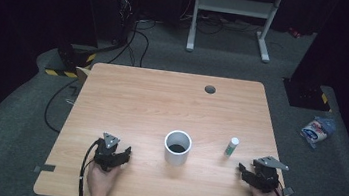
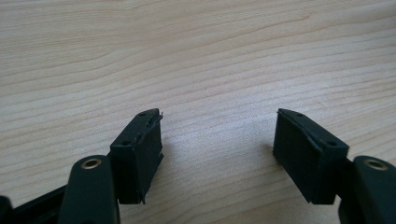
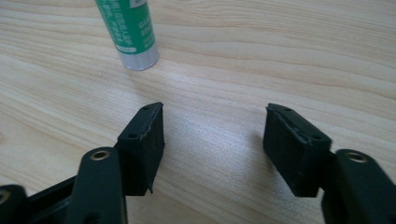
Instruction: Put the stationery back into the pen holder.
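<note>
A white cup (image 1: 177, 147) with a dark inside stands upright near the middle of the wooden table (image 1: 162, 101). To its right lies a small glue stick (image 1: 231, 146) with a green label and white cap; its silver base (image 3: 138, 60) sits just ahead and left of my right gripper's jaws. My left gripper (image 1: 122, 154) rests low at the front left, left of the cup, open with bare wood between its jaws (image 2: 218, 135). At the front right my right gripper (image 1: 246, 171) is open (image 3: 215, 130) too, holding nothing.
A round grey cable hole (image 1: 210, 89) sits near the table's far edge. Beyond the table are a white metal frame (image 1: 233, 14), cables on the floor and a small packet (image 1: 317, 130) at the right. The person's hands come in over the front edge.
</note>
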Demonstrator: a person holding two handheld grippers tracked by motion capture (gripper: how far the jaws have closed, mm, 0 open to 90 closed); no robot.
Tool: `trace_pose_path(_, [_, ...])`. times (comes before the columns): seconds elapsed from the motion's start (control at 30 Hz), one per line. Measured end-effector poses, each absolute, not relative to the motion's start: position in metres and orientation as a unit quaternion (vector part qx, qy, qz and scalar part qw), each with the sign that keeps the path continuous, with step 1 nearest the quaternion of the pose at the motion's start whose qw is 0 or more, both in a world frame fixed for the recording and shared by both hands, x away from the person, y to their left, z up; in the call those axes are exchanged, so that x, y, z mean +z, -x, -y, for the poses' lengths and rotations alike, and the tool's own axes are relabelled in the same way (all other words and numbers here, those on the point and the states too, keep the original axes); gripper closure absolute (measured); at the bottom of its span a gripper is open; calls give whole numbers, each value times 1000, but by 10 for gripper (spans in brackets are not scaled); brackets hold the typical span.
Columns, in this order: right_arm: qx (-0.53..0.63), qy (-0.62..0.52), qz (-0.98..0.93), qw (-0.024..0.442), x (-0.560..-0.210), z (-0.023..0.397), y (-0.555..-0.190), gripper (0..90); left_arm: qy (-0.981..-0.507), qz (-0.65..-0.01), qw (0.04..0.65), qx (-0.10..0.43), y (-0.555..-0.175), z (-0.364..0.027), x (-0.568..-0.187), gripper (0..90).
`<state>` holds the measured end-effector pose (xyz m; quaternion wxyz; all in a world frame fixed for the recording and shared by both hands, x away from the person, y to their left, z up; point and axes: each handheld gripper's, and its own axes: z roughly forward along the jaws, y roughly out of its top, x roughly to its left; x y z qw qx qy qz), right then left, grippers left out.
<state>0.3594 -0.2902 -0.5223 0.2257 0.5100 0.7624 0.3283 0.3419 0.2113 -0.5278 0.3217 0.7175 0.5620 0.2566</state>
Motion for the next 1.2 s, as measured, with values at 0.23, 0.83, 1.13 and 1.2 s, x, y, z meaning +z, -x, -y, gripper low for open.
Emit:
trace_pose_path(0.23, [349,-488,-771,216,-518,285,-350,456,-718,-561,323,255,-342,-211,-528,308])
trace_pose_path(0.83, [370,-457,-781,211,-496,260,-363,495,-720,-560,322,254,-344,-212,-528,297])
trace_pose_path(1.13, [370,-459,-780,211,-489,251,-380,520,-718,-561,323,255,-345,-212,-528,297])
trace_pose_path(1.2, [370,-455,-781,214,-489,250,-383,527,-718,-561,323,255,-345,-212,-528,297])
